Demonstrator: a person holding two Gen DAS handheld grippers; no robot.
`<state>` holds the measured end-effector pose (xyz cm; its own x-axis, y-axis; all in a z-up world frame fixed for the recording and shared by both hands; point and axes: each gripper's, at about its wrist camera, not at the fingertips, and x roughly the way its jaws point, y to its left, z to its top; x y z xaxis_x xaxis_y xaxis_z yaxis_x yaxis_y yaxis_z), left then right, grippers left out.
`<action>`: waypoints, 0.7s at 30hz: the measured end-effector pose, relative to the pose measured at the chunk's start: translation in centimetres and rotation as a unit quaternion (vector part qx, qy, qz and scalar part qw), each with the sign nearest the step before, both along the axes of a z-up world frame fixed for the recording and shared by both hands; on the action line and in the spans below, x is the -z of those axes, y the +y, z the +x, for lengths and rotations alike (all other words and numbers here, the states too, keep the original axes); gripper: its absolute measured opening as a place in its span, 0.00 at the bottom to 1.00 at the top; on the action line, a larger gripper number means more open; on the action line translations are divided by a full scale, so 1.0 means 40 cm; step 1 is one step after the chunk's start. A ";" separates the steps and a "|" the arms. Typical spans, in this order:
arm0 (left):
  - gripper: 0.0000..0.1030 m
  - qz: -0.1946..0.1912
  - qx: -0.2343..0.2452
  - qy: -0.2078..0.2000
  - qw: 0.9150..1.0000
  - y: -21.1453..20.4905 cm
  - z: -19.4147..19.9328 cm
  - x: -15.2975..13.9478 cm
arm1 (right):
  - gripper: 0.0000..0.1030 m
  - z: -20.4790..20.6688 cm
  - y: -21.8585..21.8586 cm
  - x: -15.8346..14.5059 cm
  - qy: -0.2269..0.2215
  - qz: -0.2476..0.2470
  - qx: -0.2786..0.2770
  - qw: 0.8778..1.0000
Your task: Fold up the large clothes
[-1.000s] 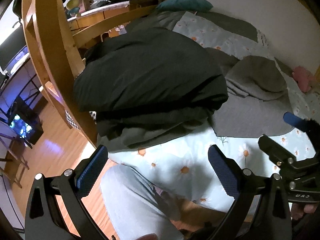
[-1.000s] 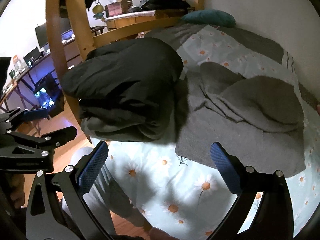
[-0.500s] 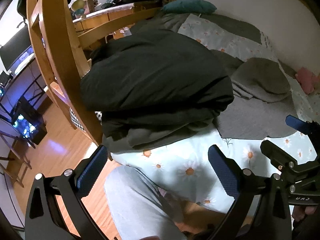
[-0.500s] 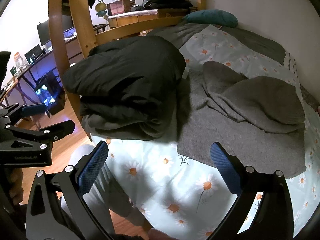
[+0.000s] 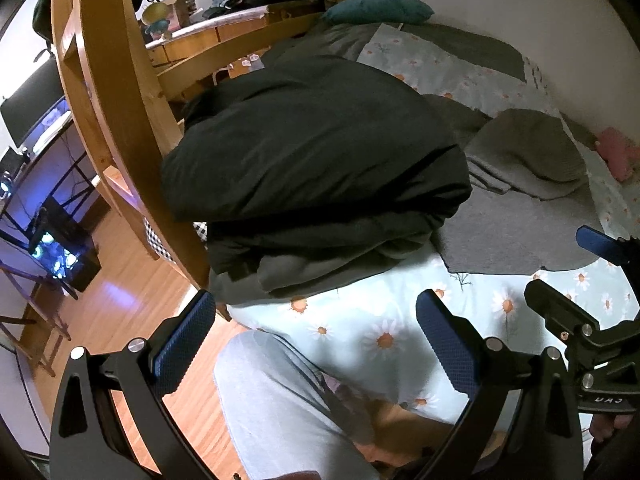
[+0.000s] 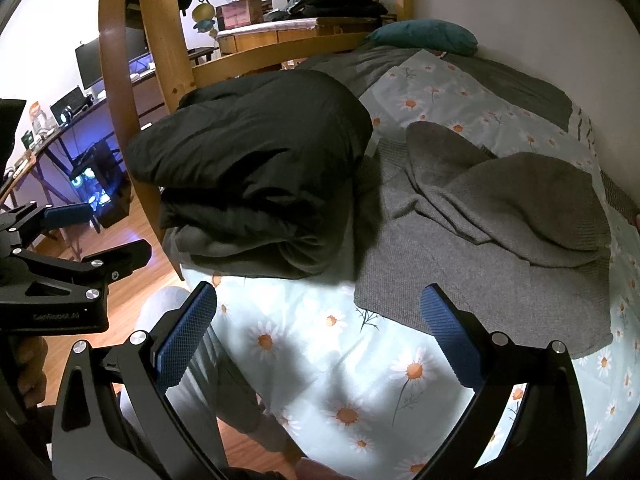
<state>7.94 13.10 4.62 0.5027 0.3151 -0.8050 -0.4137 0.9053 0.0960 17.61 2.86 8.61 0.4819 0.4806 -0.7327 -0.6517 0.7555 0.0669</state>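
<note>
Daisy-print bedsheet [image 6: 340, 360] fills your foreground | grey sweater [image 6: 500, 240] ahead-right of your right gripper [image 6: 320, 320], black folded pile [image 5: 312, 168] ahead of your left gripper [image 5: 312, 336] | both jaws apart, empty.

I am looking into a home bedroom. A bed [image 6: 320, 360] with a daisy-printed sheet is filling most of both views, and a teal pillow [image 6: 424, 36] is lying at its far end by the white wall. A wooden bed frame [image 5: 116, 120] is rising on the left. Beyond it, a desk with monitors [image 6: 92, 64] is standing on a wooden floor [image 5: 120, 248], and a computer [image 5: 56, 252] is glowing blue.
</note>
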 end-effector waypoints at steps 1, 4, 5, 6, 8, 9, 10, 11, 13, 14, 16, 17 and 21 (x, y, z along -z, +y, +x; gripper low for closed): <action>0.96 0.001 0.001 0.001 1.000 -0.001 0.001 0.001 | 0.97 0.001 0.001 0.002 0.001 -0.001 0.000 1.000; 0.96 0.001 0.003 0.004 1.000 -0.002 0.002 0.004 | 0.97 -0.003 0.001 0.006 0.000 -0.005 -0.003 1.000; 0.96 0.000 0.002 0.004 1.000 -0.002 0.001 0.004 | 0.97 -0.005 0.001 0.007 0.000 -0.005 -0.004 1.000; 0.96 0.003 0.001 0.005 1.000 -0.002 0.001 0.004 | 0.97 -0.007 -0.002 0.007 -0.001 -0.005 -0.005 1.000; 0.96 0.005 0.000 0.005 1.000 -0.002 0.000 0.004 | 0.97 -0.006 -0.001 0.007 -0.001 -0.005 -0.005 1.000; 0.96 0.003 0.001 0.004 1.000 -0.001 -0.001 0.004 | 0.97 -0.007 0.000 0.007 -0.001 -0.005 -0.004 1.000; 0.96 0.000 0.001 0.003 1.000 0.000 -0.001 0.004 | 0.97 -0.007 0.000 0.007 -0.001 -0.005 -0.004 1.000; 0.96 -0.001 0.002 0.003 1.000 0.000 -0.002 0.004 | 0.97 -0.007 0.000 0.007 -0.001 -0.004 -0.005 1.000; 0.96 -0.004 0.006 0.006 1.000 0.000 0.001 0.007 | 0.97 -0.007 0.000 0.007 -0.002 -0.004 -0.004 1.000; 0.96 -0.003 0.007 0.008 1.000 -0.001 0.003 0.009 | 0.97 -0.009 -0.002 0.007 -0.002 -0.004 -0.004 1.000; 0.96 0.000 0.008 0.011 1.000 -0.005 0.005 0.012 | 0.97 -0.010 -0.001 0.008 -0.004 -0.005 -0.004 1.000; 0.96 -0.001 0.009 0.010 1.000 -0.005 0.005 0.012 | 0.97 -0.010 -0.002 0.009 -0.004 -0.006 -0.005 1.000; 0.96 0.001 0.005 0.007 1.000 -0.001 0.005 0.009 | 0.97 -0.011 -0.004 0.009 -0.004 -0.005 -0.005 1.000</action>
